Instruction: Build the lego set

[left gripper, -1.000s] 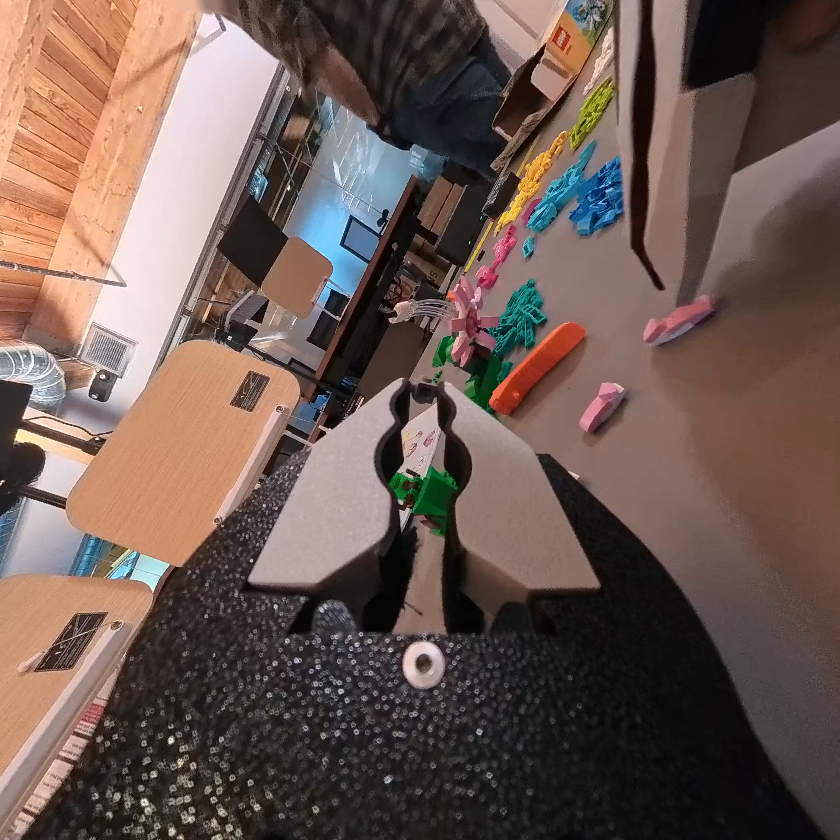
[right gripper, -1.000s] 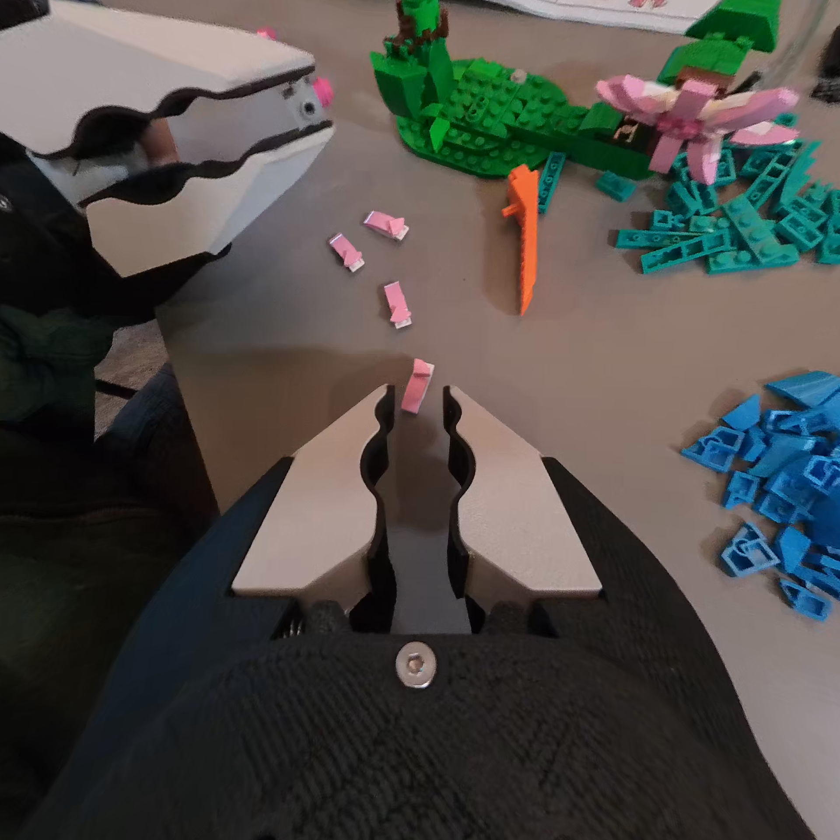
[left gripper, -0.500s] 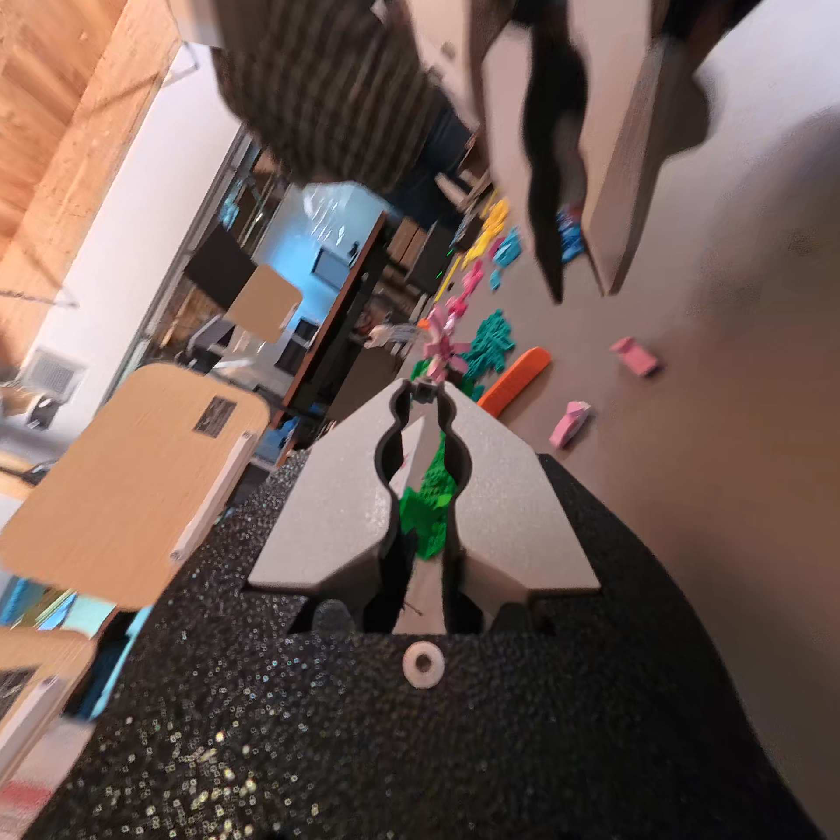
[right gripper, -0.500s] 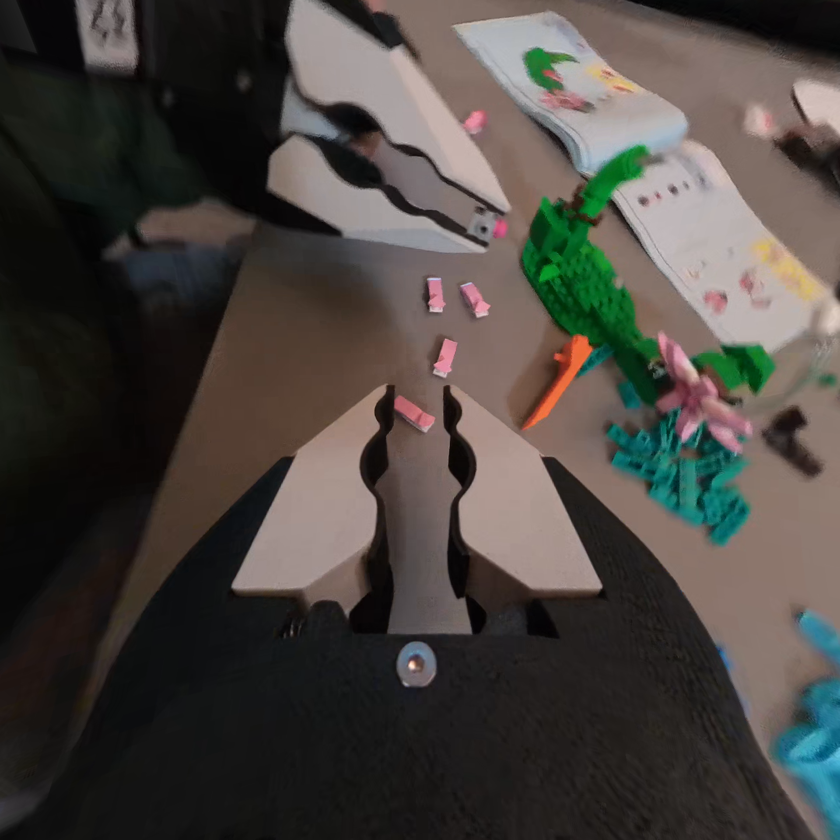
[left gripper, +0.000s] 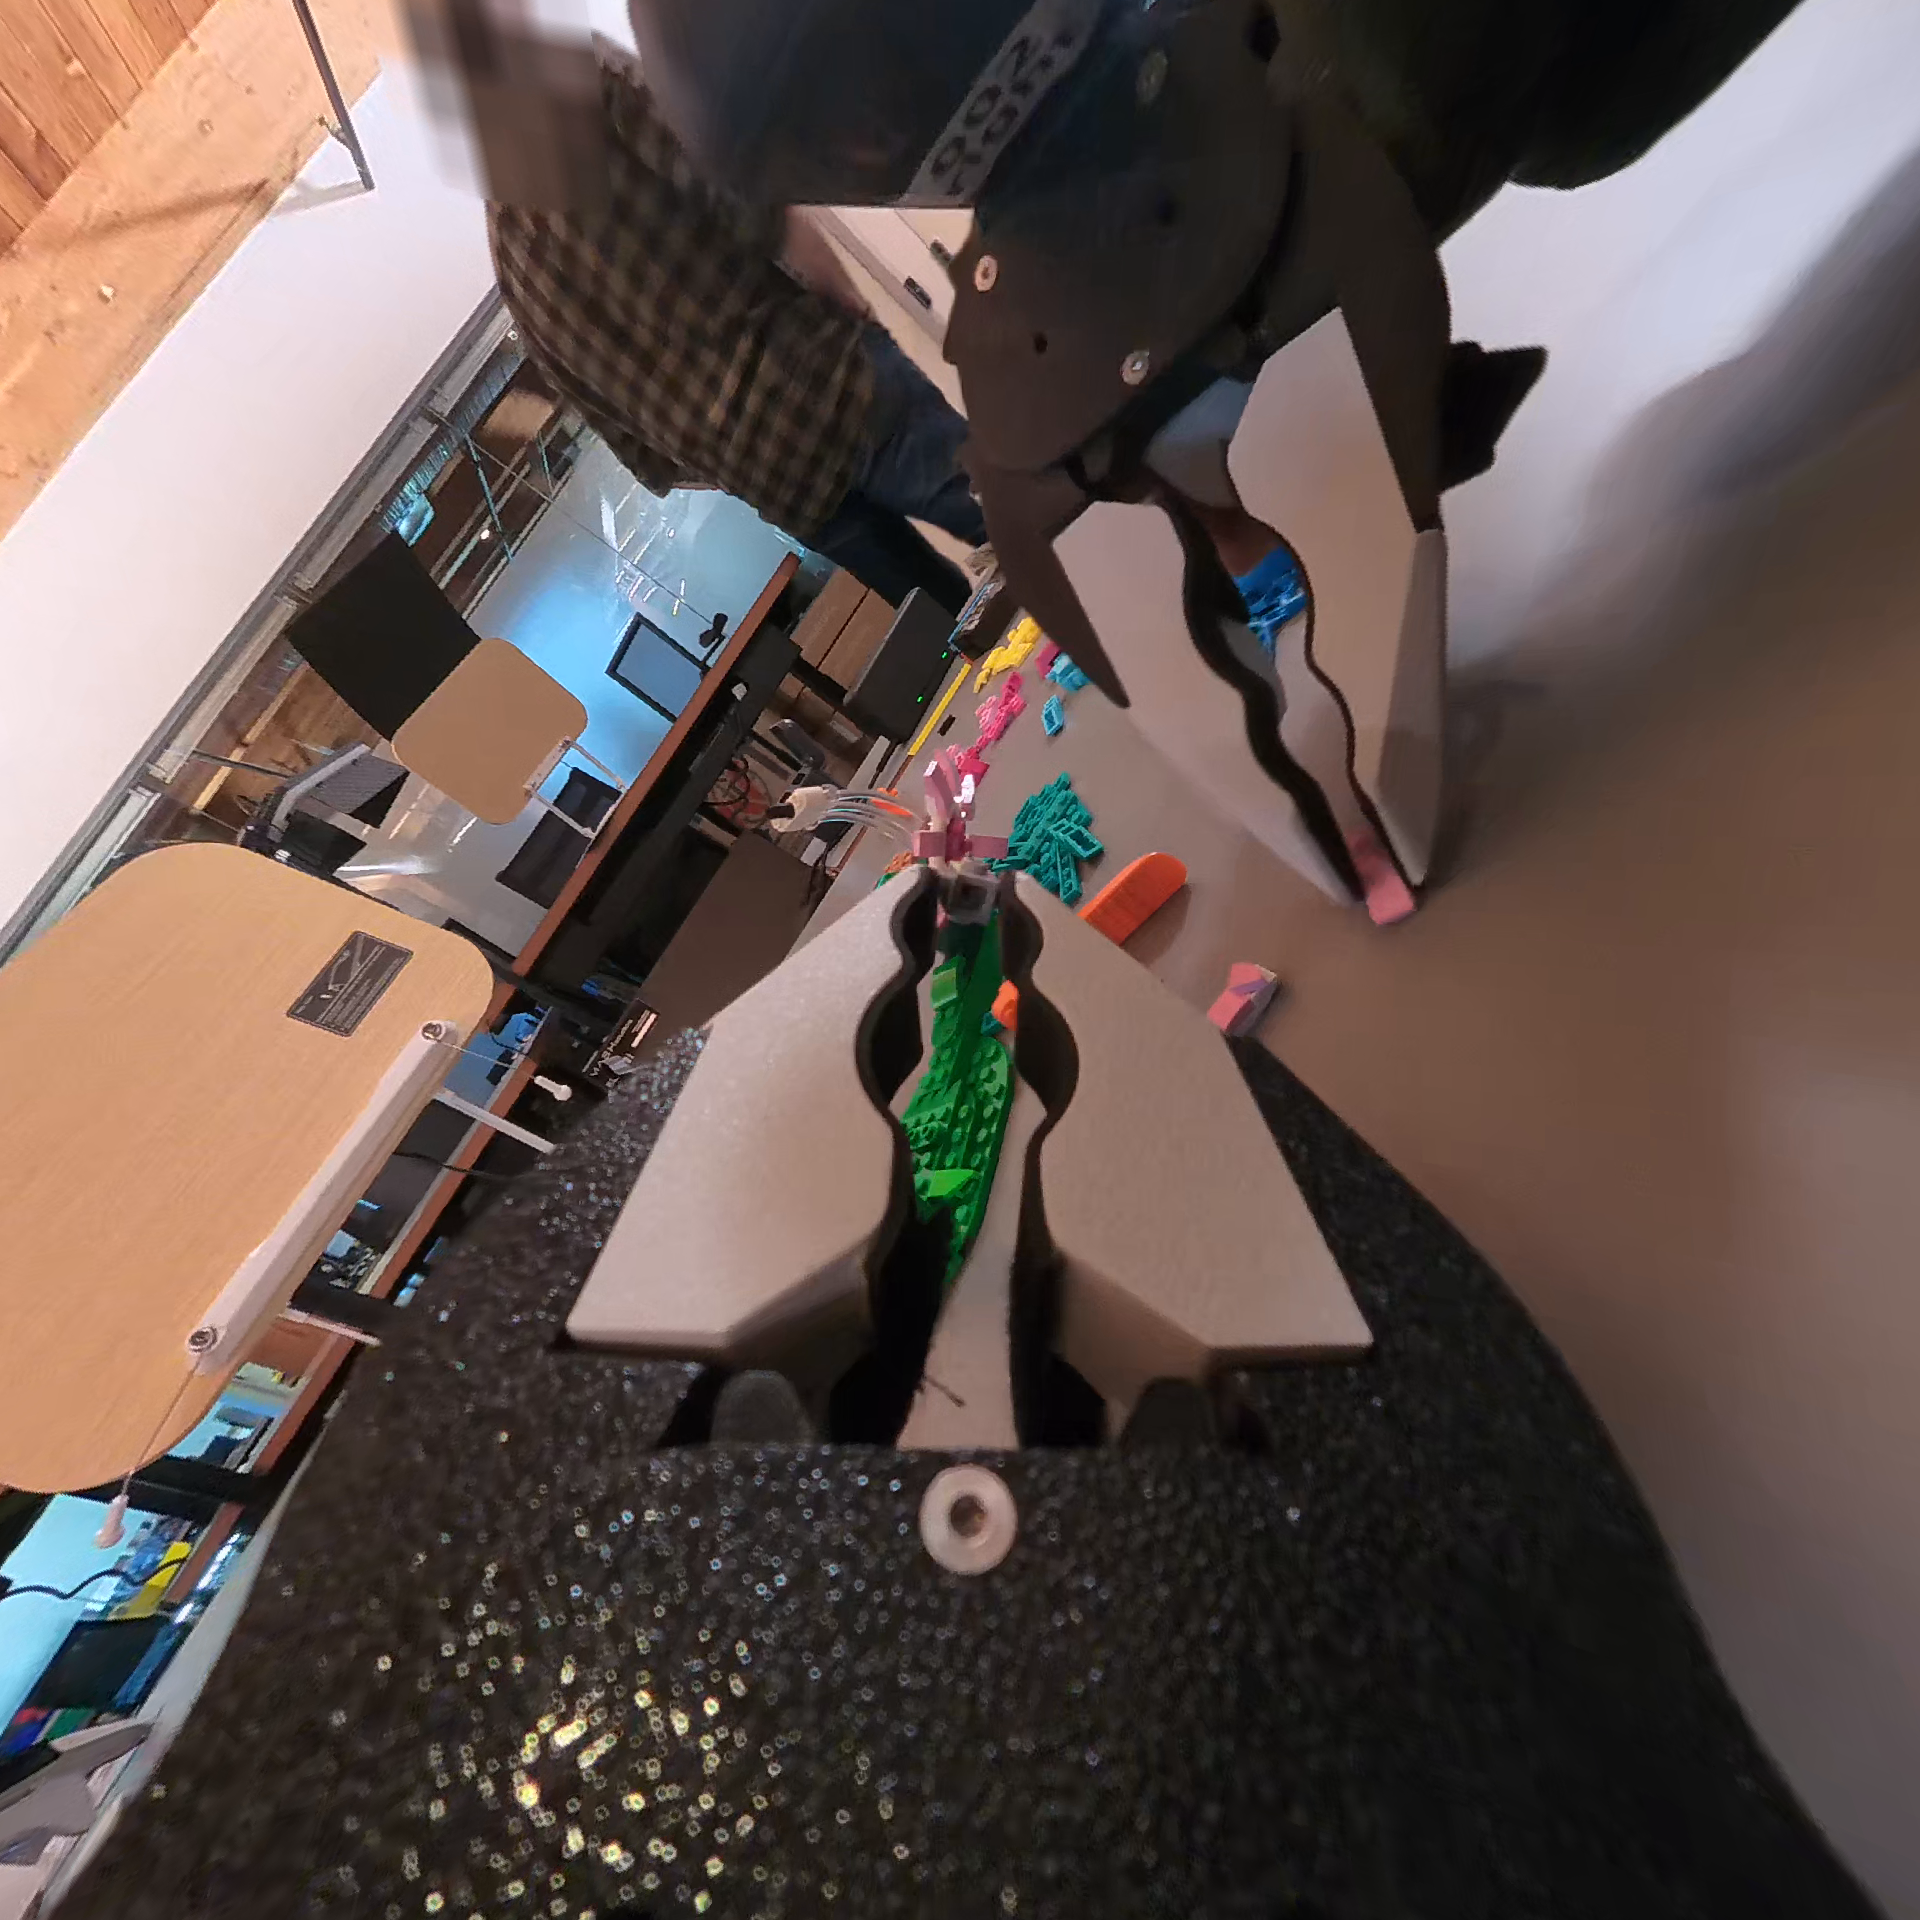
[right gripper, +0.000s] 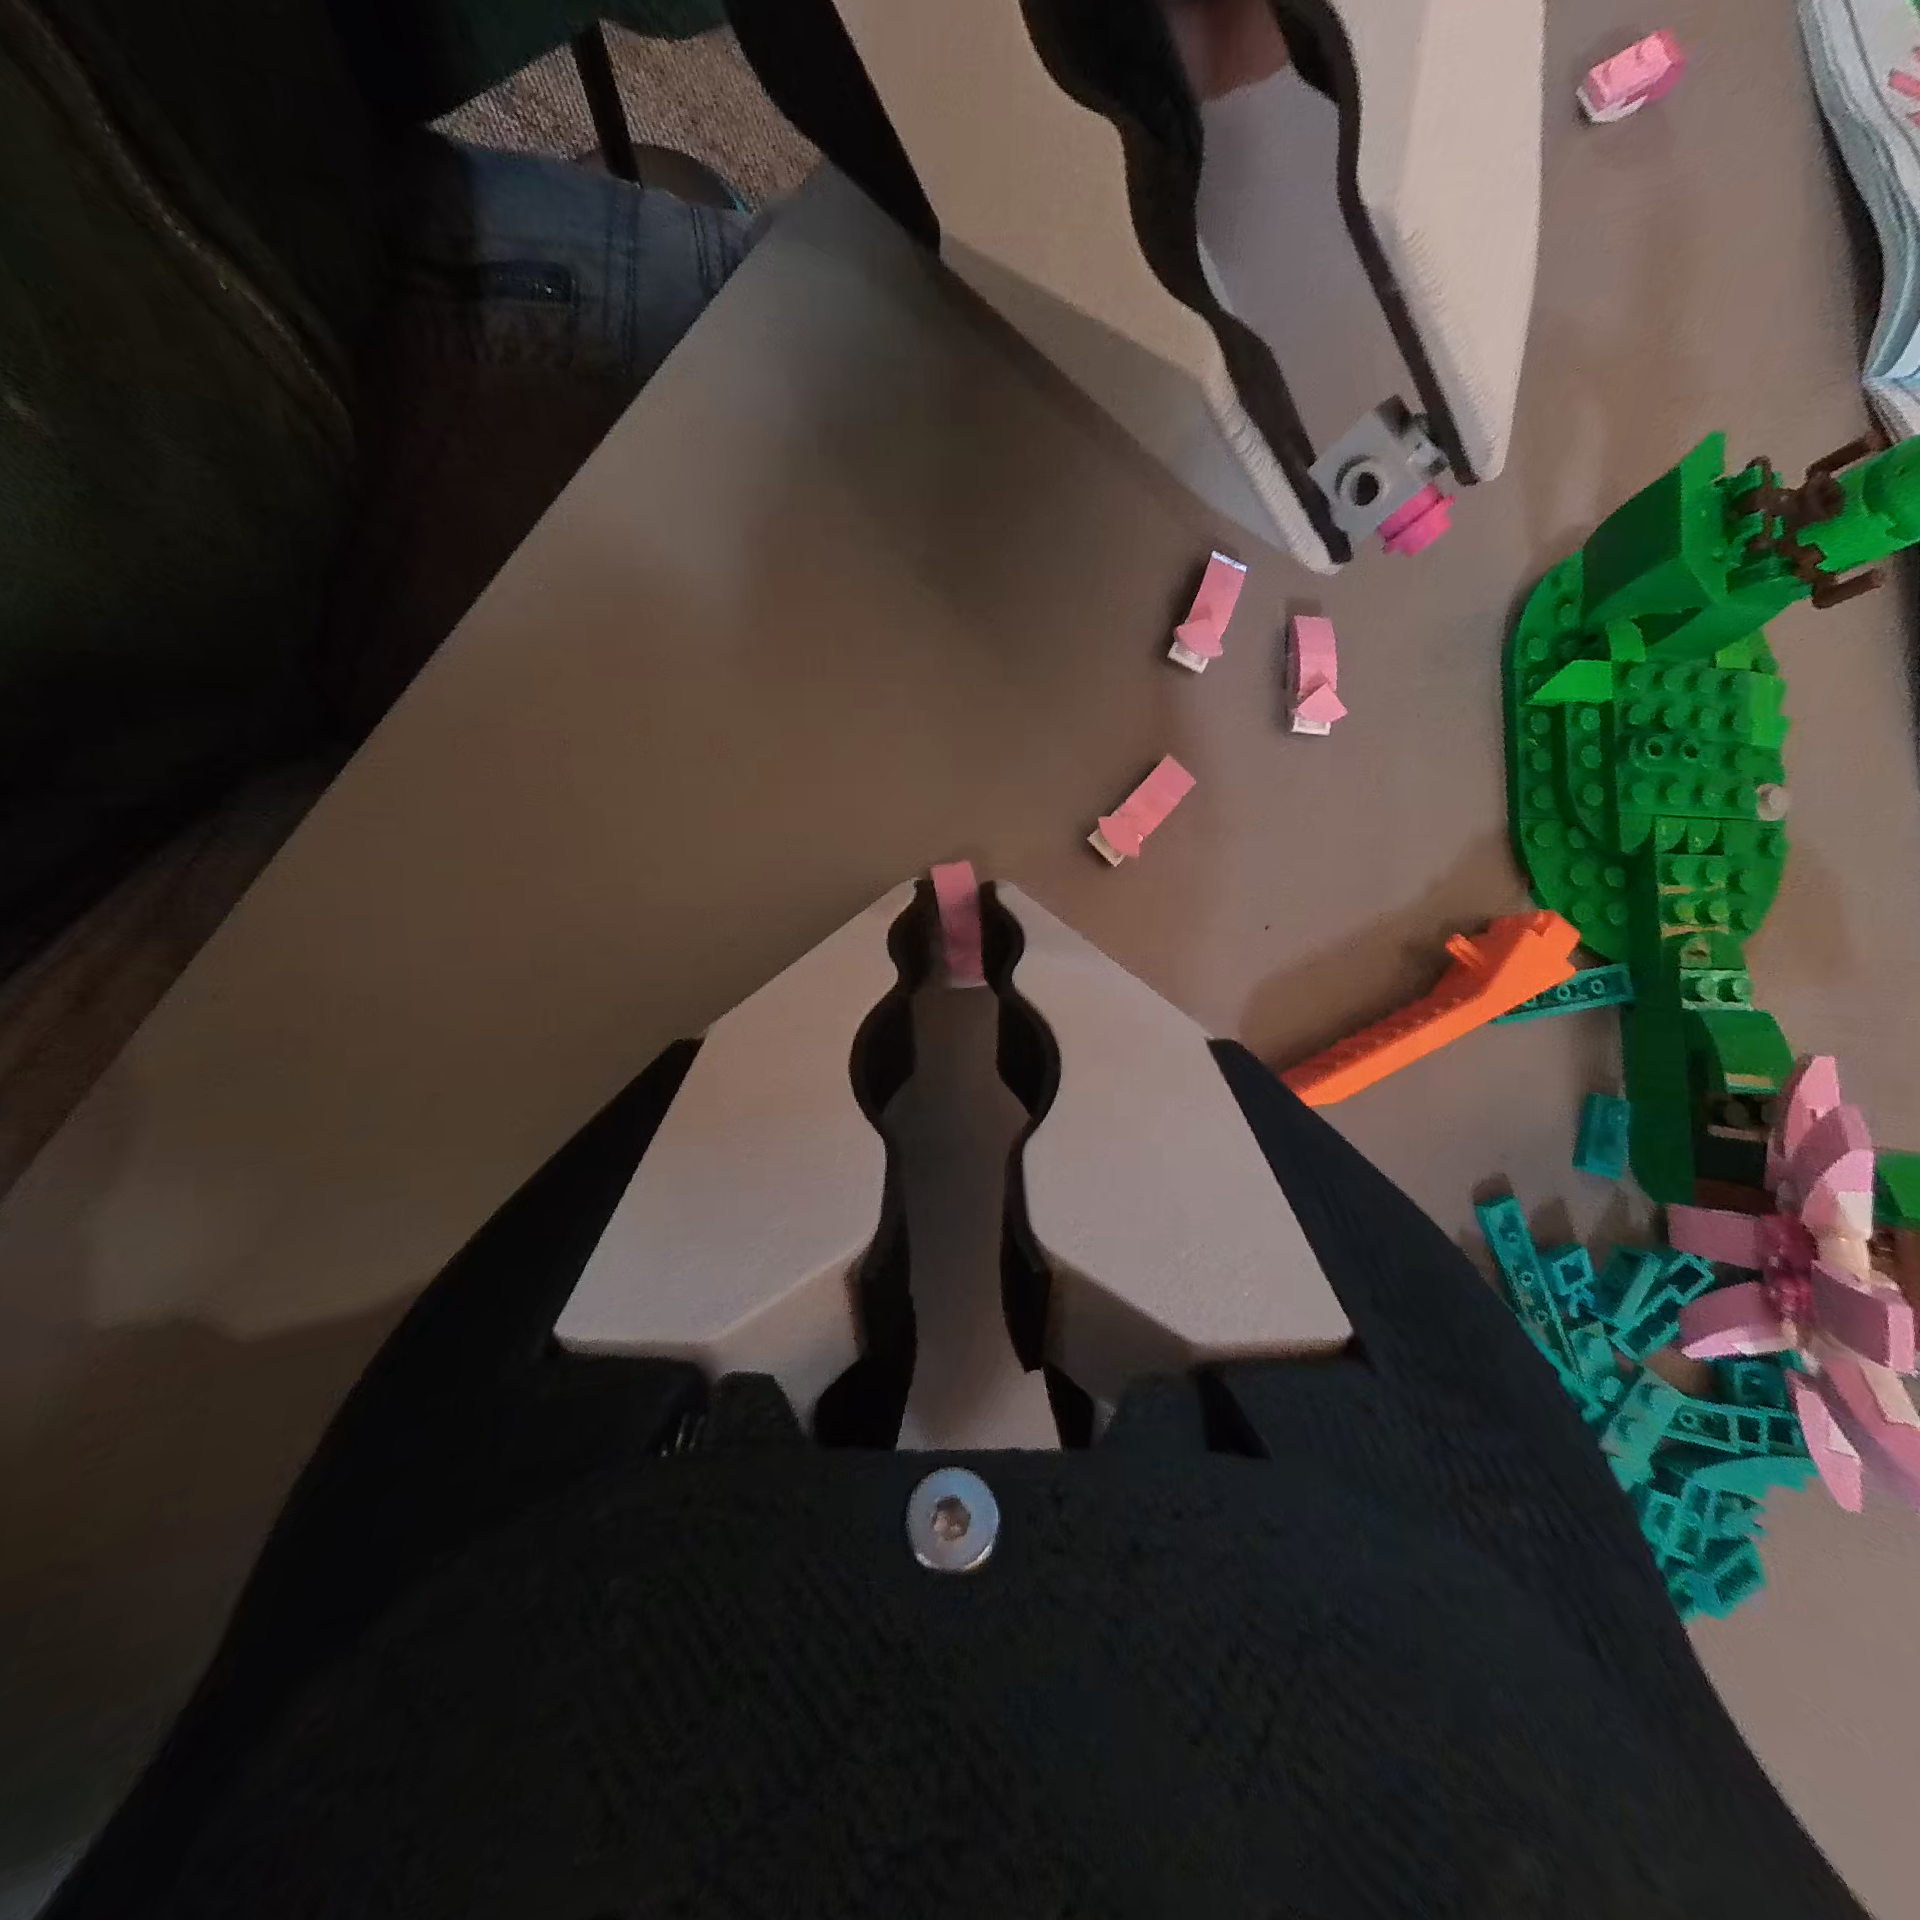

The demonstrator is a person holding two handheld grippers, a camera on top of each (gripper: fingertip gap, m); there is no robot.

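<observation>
My right gripper (right gripper: 956, 894) has just closed its fingers on the pink petal piece (right gripper: 957, 923) against the counter (right gripper: 644, 727), so it's ready to lift toward the grey core (right gripper: 1363, 480) pinched in my left gripper (right gripper: 1392, 509)

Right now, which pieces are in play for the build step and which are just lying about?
In play:
- right gripper, shut on a pink petal piece
- left gripper, shut on a grey brick with a pink stud
- three loose pink petal pieces
- green leaf base

Lying about:
- orange brick separator
- teal pile
- finished pink flower
- instruction booklet
</observation>
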